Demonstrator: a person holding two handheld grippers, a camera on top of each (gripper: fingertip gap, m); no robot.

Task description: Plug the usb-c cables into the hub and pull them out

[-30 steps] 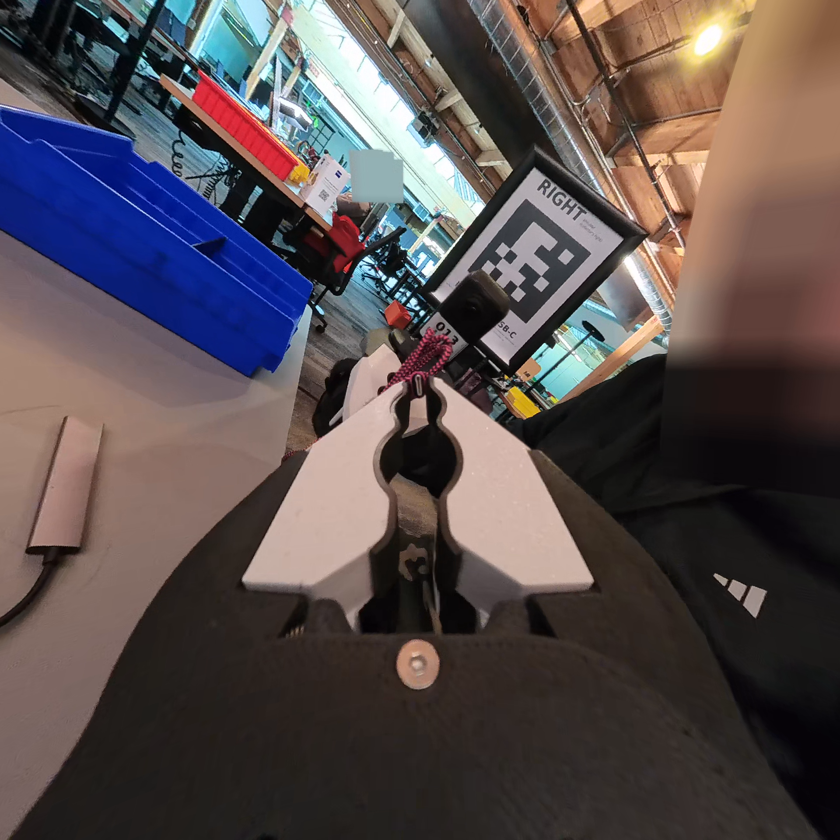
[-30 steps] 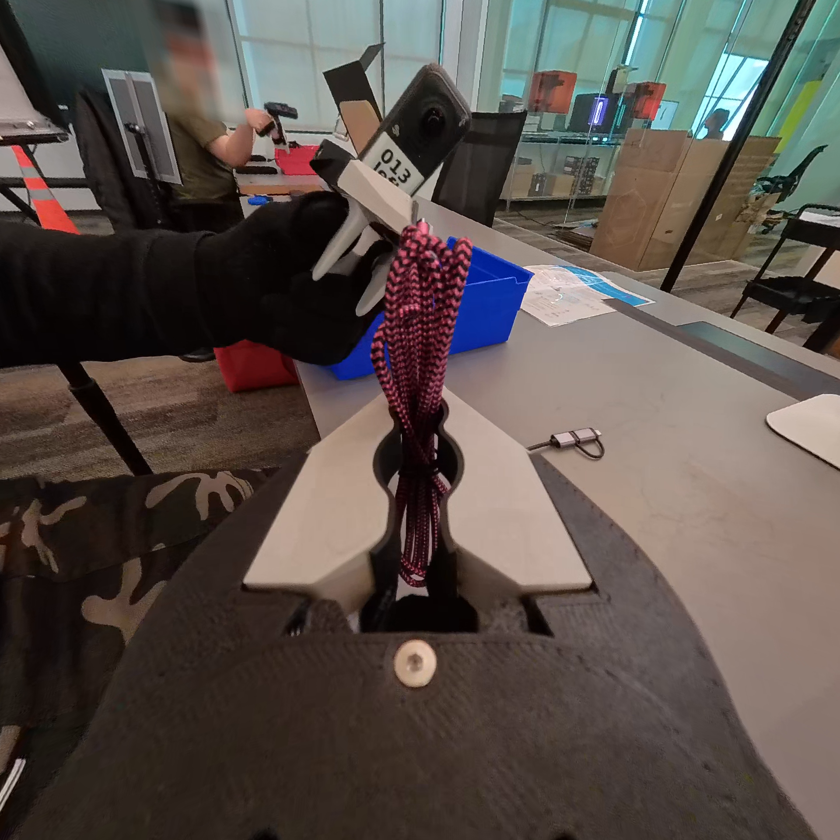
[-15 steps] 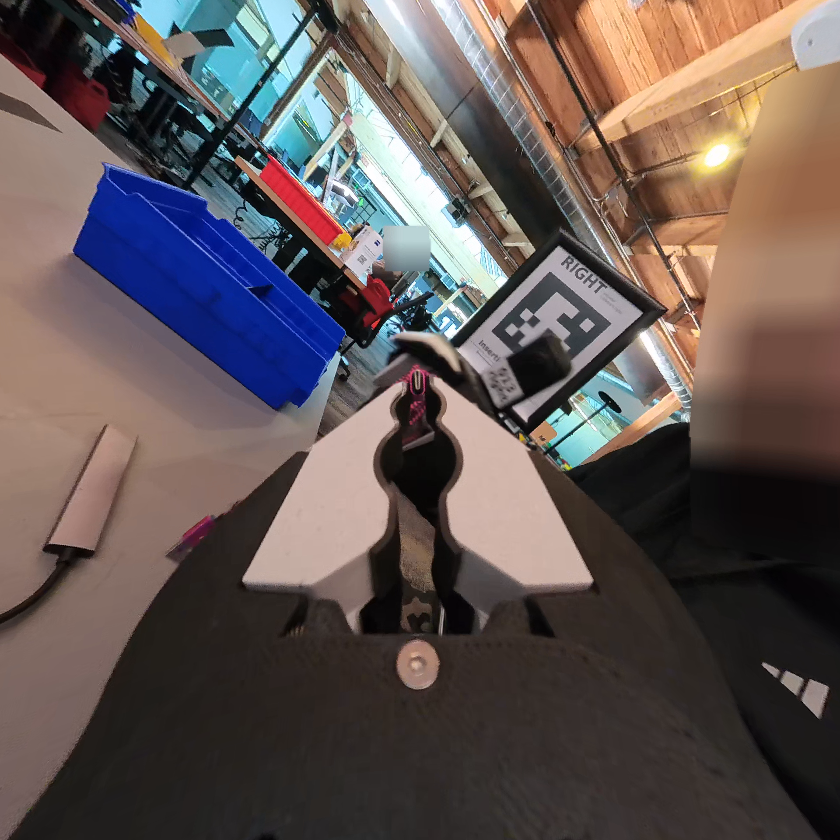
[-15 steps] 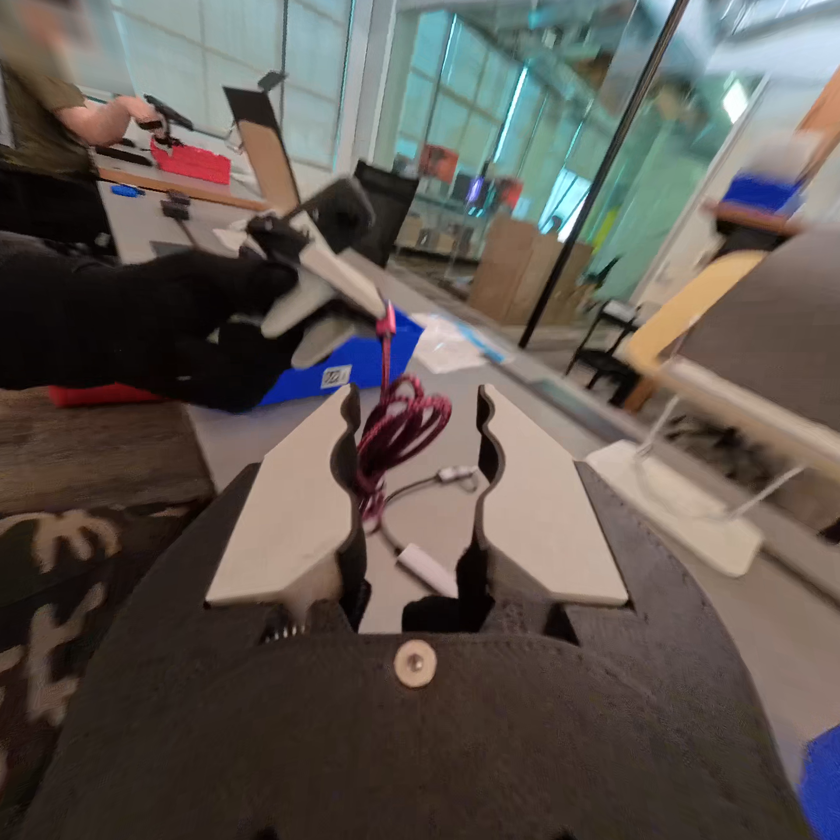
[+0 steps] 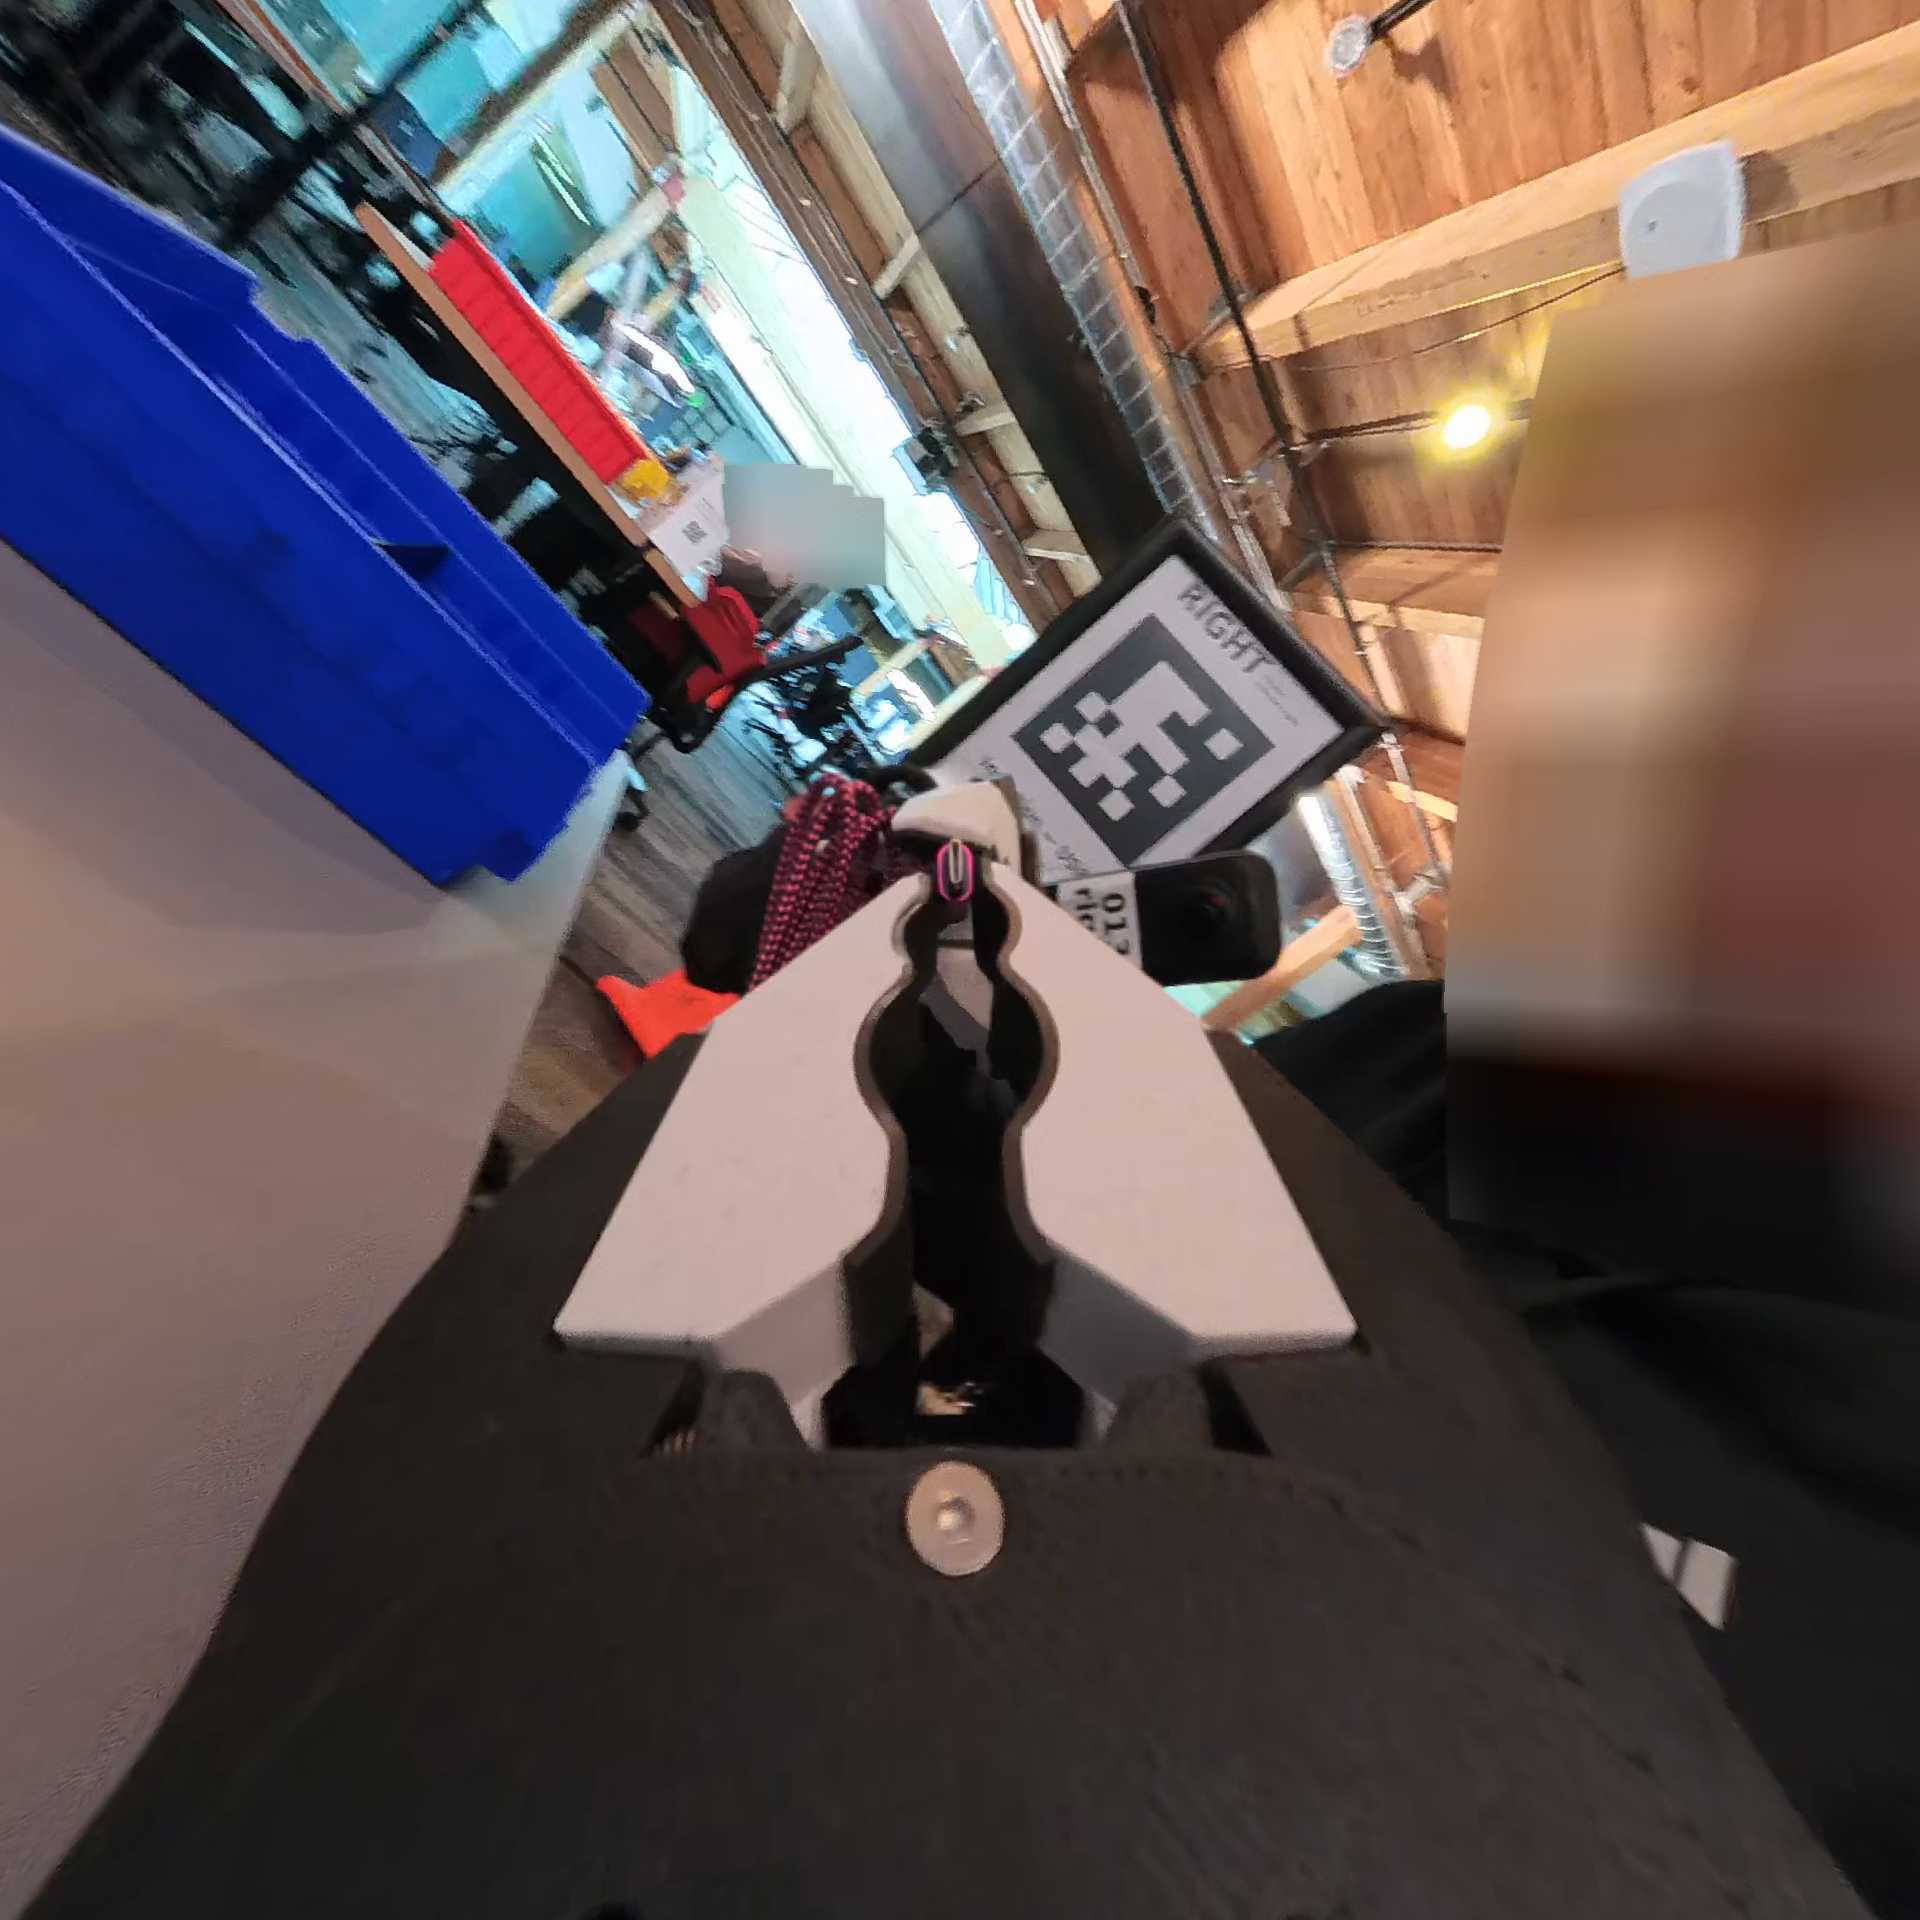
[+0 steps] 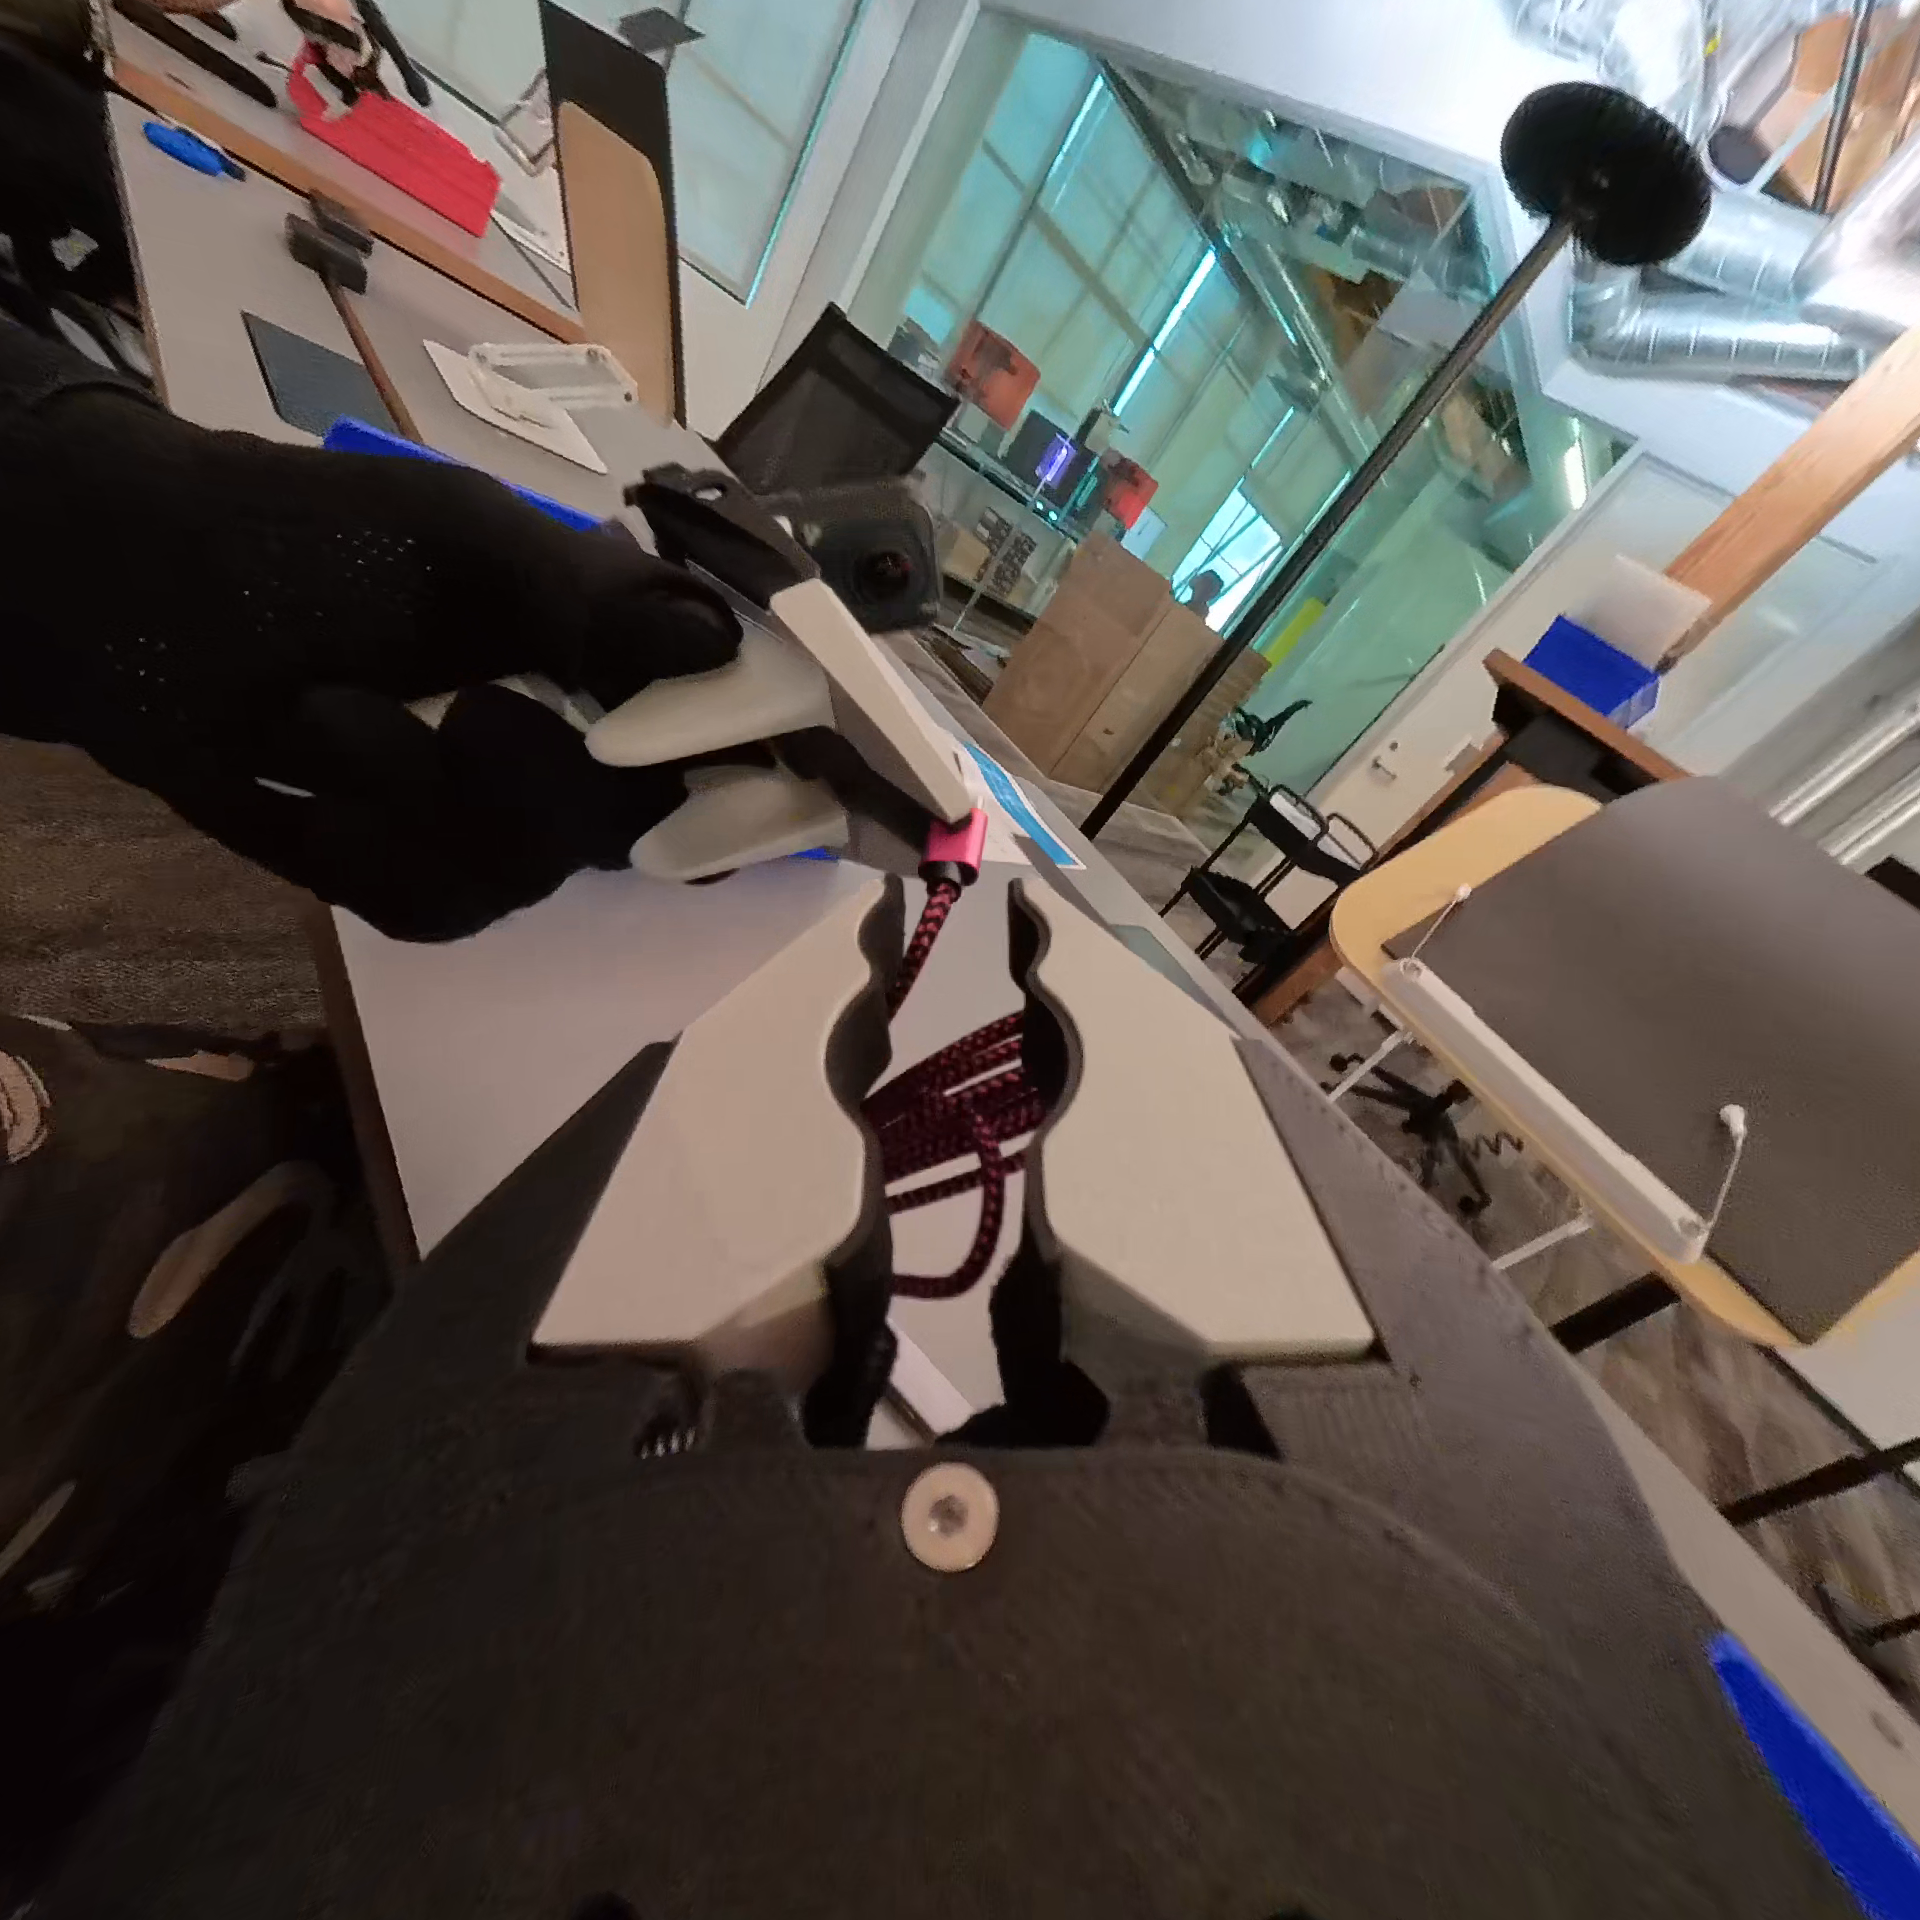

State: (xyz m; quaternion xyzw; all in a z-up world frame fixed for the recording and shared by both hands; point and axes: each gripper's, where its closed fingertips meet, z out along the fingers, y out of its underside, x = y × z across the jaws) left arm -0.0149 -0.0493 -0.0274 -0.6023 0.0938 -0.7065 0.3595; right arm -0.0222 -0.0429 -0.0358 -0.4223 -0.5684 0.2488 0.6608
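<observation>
My left gripper [image 5: 954, 883] is shut on the metal USB-C plug [image 5: 954, 869] of a pink-and-black braided cable, which pokes out at its tips. In the right wrist view a black-gloved hand holds the left gripper [image 6: 935, 821], which pinches the pink plug housing [image 6: 954, 844]. The cable [image 6: 914, 956] drops from the plug through the gap of my right gripper [image 6: 951, 904]. Its jaws stand partly open, wider than the cable. The coiled bundle [image 6: 956, 1122] hangs between its fingers and also shows in the left wrist view [image 5: 821, 883]. The hub is not in view.
A blue bin [image 5: 260, 540] stands on the grey table [image 5: 208, 1039] to the left. A framed black-and-white marker sign [image 5: 1143, 727] stands behind the grippers. An orange cone [image 5: 665, 1008] lies on the floor. A tan chair [image 6: 1558, 1039] and a black pole [image 6: 1351, 520] are to the right. Left and right tips are no more than a few centimetres apart.
The right gripper let go of the cable bundle and opened wide, then narrowed around the cable below the plug. The left gripper kept the plug. Both views tilted; the hub left the left view.
</observation>
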